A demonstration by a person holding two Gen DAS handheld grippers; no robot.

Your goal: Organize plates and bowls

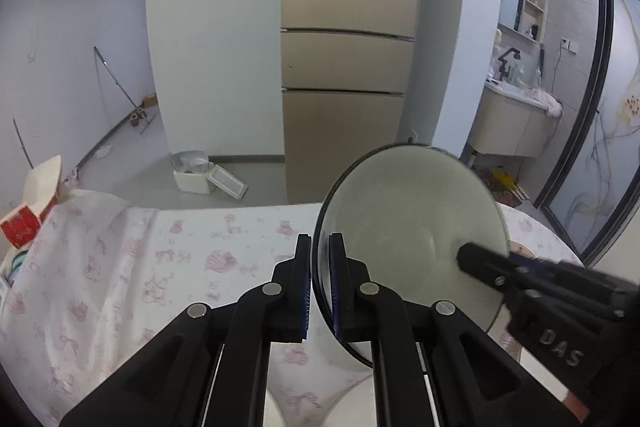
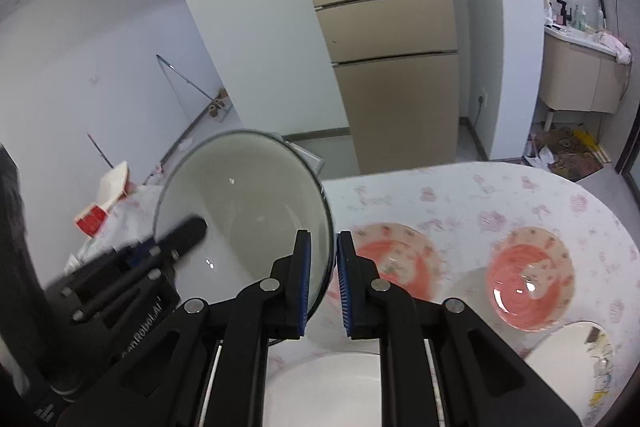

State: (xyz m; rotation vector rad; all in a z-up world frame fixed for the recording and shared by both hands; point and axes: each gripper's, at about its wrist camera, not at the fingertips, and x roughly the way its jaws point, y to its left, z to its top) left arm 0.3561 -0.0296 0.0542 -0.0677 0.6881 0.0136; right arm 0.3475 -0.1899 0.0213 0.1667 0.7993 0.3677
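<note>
Both grippers, left (image 1: pixel 319 287) and right (image 2: pixel 323 281), pinch opposite rims of one white bowl (image 1: pixel 408 227) above the table (image 1: pixel 160 251); keeping it level should prevent slipping.

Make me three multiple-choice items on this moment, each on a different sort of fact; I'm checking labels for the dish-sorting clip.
1. Where is the white bowl?
A. flat on the tablecloth
B. held up between both claws
C. on the floor

2. How many pink bowls stand on the table?
A. none
B. two
C. five

3. What state is the right claw in?
A. wide open, empty
B. shut on the white bowl's rim
C. shut on a spoon

Key:
1 B: the left claw and right claw each pinch its rim, above the table.
2 B: one, another.
3 B: pads squeeze the rim.
</note>
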